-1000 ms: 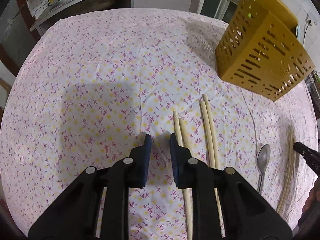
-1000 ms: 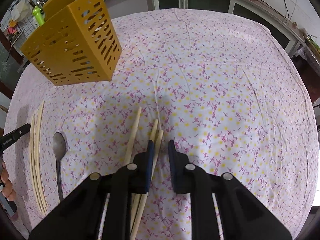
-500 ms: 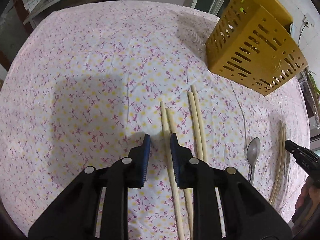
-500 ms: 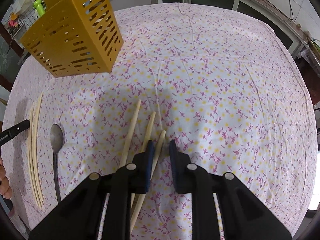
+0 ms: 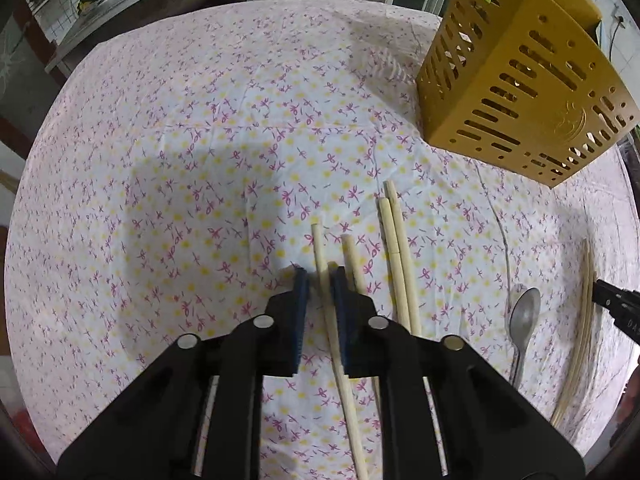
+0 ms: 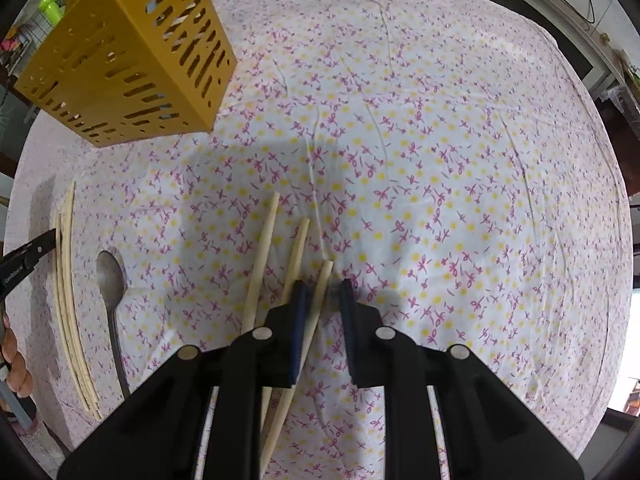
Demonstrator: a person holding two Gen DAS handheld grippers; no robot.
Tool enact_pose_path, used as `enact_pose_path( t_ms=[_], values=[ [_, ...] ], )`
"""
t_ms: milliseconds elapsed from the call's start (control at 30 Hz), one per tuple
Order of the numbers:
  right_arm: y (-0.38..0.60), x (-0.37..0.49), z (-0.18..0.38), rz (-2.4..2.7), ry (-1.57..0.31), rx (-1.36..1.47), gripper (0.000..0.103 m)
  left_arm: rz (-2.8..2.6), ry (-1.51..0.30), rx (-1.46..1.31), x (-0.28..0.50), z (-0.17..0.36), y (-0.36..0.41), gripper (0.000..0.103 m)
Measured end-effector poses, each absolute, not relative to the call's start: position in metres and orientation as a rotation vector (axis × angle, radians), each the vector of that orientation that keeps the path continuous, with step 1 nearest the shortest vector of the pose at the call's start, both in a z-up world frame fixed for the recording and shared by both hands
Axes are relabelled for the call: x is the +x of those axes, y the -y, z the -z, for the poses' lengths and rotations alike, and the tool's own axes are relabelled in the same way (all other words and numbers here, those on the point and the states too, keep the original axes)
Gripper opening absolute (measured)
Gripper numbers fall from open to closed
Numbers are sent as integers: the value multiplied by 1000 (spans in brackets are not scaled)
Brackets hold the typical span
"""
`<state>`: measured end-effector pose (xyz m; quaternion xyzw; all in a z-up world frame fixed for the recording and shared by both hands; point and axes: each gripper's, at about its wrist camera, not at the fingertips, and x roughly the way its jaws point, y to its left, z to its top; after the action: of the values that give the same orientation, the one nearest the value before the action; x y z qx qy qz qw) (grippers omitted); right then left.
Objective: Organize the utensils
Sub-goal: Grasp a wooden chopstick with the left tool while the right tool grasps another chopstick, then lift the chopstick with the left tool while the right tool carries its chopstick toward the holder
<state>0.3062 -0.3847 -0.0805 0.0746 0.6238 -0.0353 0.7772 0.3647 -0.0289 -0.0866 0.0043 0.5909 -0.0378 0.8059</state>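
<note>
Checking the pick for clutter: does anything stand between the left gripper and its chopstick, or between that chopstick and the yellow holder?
Nothing visible does. The left gripper's jaws have just been closing with the chopstick between them. Toward the yellow holder, only other chopsticks lie flat on the cloth.

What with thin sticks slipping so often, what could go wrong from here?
The left gripper has just been closing around one chopstick near its tip; lifted there, it may droop. Its neighbour, beside the finger, may get dragged. The right gripper has a stick hugging one pad; it may roll out.
</note>
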Motion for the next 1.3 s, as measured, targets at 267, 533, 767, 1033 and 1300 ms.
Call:
enact_pose_path(
  t_ms=[267, 533, 767, 1033, 1300],
  values=[
    [389, 298, 78, 58, -1313, 185, 10, 101, -1244, 3, 357, 82, 11, 6],
    [389, 288, 59, 44, -1222, 175, 8, 137, -1183, 8, 332, 63, 6, 5],
    [391, 276, 34, 42, -1121, 165, 7, 169, -1123, -21, 317, 34, 6, 5],
    [383, 259, -9, 39, -932, 96, 6, 201, -940, -5, 300, -9, 15, 5],
    [369, 243, -46, 91, -699, 39, 6, 217, -679, 46, 274, -64, 30, 5]
  ],
)
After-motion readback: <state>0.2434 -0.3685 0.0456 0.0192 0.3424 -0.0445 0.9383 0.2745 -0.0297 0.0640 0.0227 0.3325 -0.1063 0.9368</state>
